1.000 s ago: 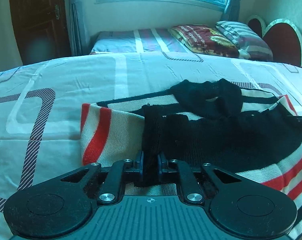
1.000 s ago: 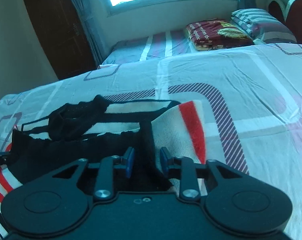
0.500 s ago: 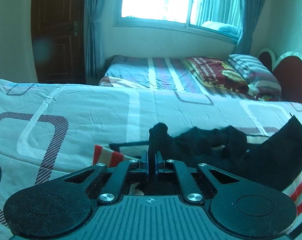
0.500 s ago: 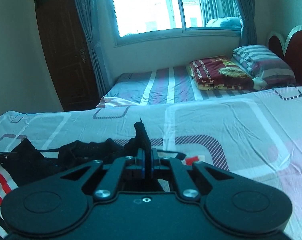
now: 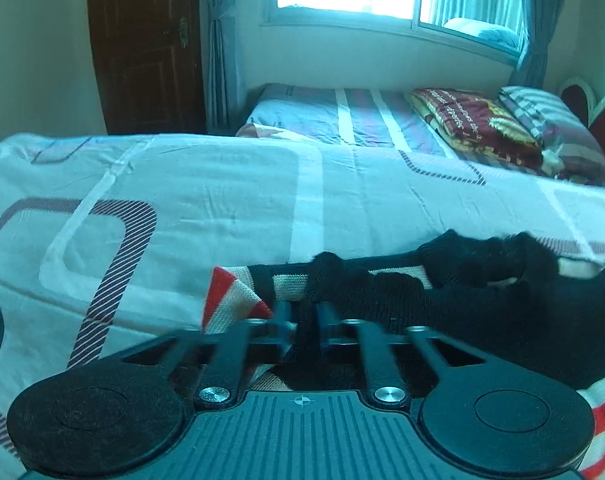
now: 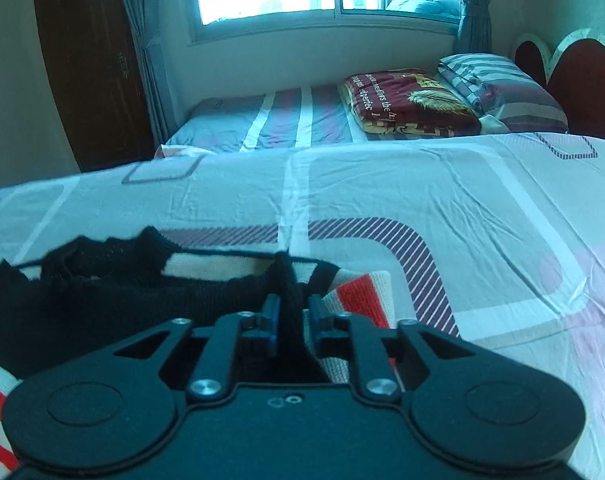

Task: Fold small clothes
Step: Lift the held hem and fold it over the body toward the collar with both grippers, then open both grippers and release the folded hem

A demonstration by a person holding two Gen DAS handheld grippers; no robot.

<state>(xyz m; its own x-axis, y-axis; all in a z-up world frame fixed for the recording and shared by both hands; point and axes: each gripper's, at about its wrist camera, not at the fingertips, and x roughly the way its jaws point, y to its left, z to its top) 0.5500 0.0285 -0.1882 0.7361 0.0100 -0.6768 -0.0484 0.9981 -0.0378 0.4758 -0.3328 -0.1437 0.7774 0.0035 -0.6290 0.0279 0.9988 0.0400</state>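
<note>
A small knitted sweater, black with cream and red stripes [image 5: 454, 300], lies on the bed; its black lower part is folded up over the chest. My left gripper [image 5: 304, 320] has its jaws slightly apart around a ridge of black hem at the sweater's left side. In the right wrist view the same sweater [image 6: 102, 304] lies ahead and to the left. My right gripper [image 6: 289, 322] also has its jaws slightly parted with a black fold of the hem standing between them. The red-striped sleeve [image 6: 366, 300] lies just right of it.
The sweater rests on a white bedsheet with striped rectangle patterns [image 5: 222, 208]. A second bed [image 6: 282, 120] with a maroon blanket [image 6: 406, 100] and striped pillow stands behind. A dark wooden door [image 5: 142, 40], curtains and a window are beyond.
Both grippers clamped the black hem, lifted it and carried it forward over the sweater. Now they are lower and their jaws have parted a little around the fabric.
</note>
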